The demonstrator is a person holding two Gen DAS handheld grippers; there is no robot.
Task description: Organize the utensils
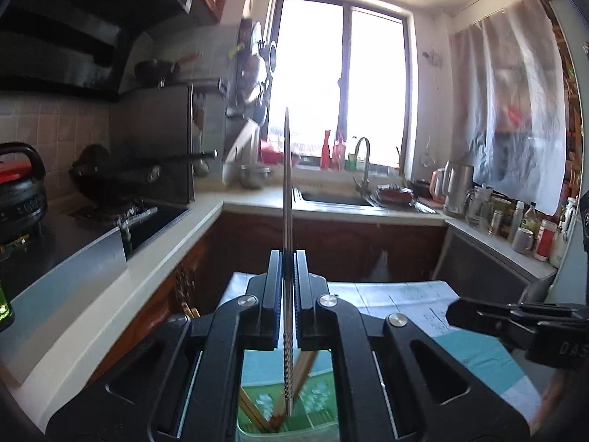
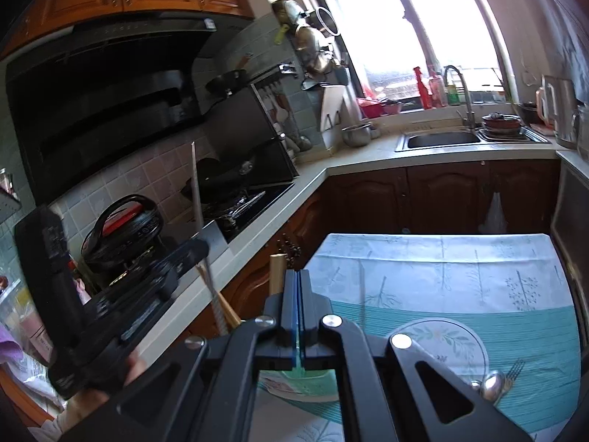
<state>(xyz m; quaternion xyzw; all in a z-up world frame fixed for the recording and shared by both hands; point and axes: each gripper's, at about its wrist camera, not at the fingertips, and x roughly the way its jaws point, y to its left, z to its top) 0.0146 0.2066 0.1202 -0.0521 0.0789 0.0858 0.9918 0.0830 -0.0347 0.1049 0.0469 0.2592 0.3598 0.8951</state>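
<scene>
Sunny kitchen all around, with a bright window (image 1: pixel 342 84) over a sink (image 1: pixel 331 199), a stove (image 1: pixel 121 217) on the left counter (image 1: pixel 191 221) and brown cupboards below. Down in front, a small table under a blue-green cloth (image 2: pixel 460 269).

Left gripper (image 1: pixel 289 258) squeezed tight on a shiny metal chopstick (image 1: pixel 287 184). Chopstick held almost straight up, thin plain end high against the window, bumpy end poking down behind the pads. Below that end, a green holder (image 1: pixel 257 431) with wooden chopsticks (image 1: pixel 254 412) leaning inside.

Right gripper (image 2: pixel 299 276) pressed fully shut, blue pads together, nothing clearly between them. Just past its tip on the left, the flat top of a wooden stick (image 2: pixel 276 272).

On the cloth to the right, a glass plate (image 2: pixel 441 339) with leaf prints, holding a spoon (image 2: pixel 491 386) and a fork (image 2: pixel 513 372) side by side at its near edge.
</scene>
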